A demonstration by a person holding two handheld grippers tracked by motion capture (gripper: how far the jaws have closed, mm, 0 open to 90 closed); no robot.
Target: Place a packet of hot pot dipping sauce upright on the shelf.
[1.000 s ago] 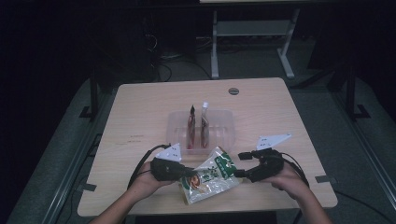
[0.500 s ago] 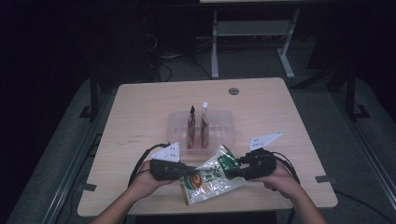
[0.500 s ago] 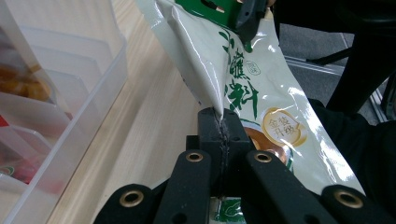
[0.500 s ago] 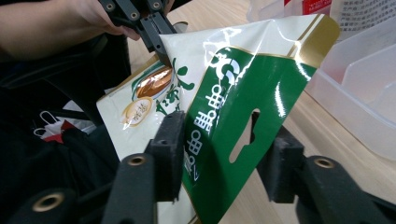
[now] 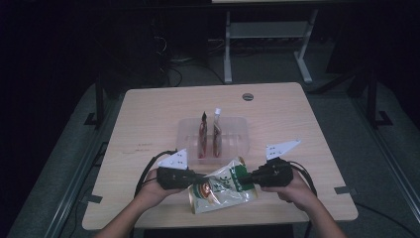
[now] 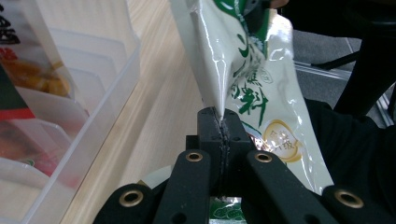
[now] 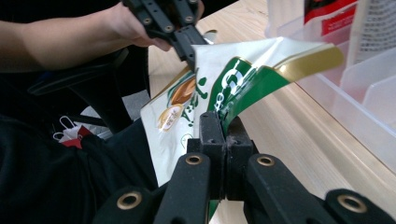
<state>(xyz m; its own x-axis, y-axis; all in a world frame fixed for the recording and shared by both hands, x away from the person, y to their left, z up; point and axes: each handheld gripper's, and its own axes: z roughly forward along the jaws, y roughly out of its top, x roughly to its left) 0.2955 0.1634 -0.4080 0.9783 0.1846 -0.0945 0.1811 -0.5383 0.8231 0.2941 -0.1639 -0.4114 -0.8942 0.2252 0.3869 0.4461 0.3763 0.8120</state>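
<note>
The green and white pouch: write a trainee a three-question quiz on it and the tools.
1. True or false: both tools are shut on the green and white pouch.
2. Which tool grips the pouch's green edge: A left tool, B right tool?
3. What stands in the clear tray?

Key: 1 true. 2 B. 3 Two upright sachets, between its dividers.
</note>
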